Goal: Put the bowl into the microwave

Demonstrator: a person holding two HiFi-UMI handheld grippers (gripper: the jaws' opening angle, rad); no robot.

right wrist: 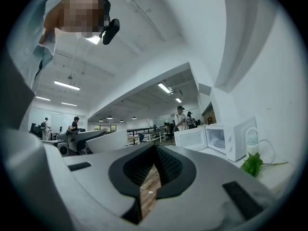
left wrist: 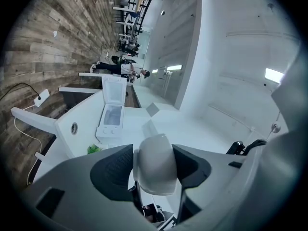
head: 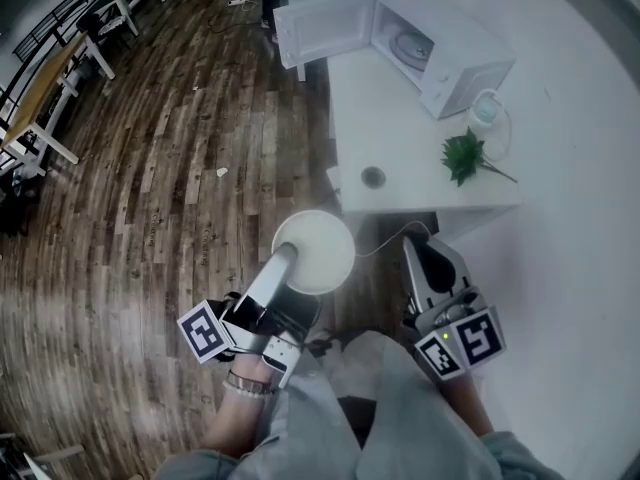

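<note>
The left gripper (head: 286, 257) fingers (left wrist: 113, 170) clamp the bowl (head: 322, 244); right gripper (right wrist: 153, 169) fingers (right wrist: 171, 167) seem pressed together.

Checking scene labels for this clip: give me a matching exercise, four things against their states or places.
1 white round bowl
2 white microwave oven
3 green leafy plant
4 right gripper

a jaws shut, nothing between them
b door open
c gripped by the left gripper
d on the white table, on the microwave's near side

Pairs: 1-c, 2-b, 3-d, 4-a
</note>
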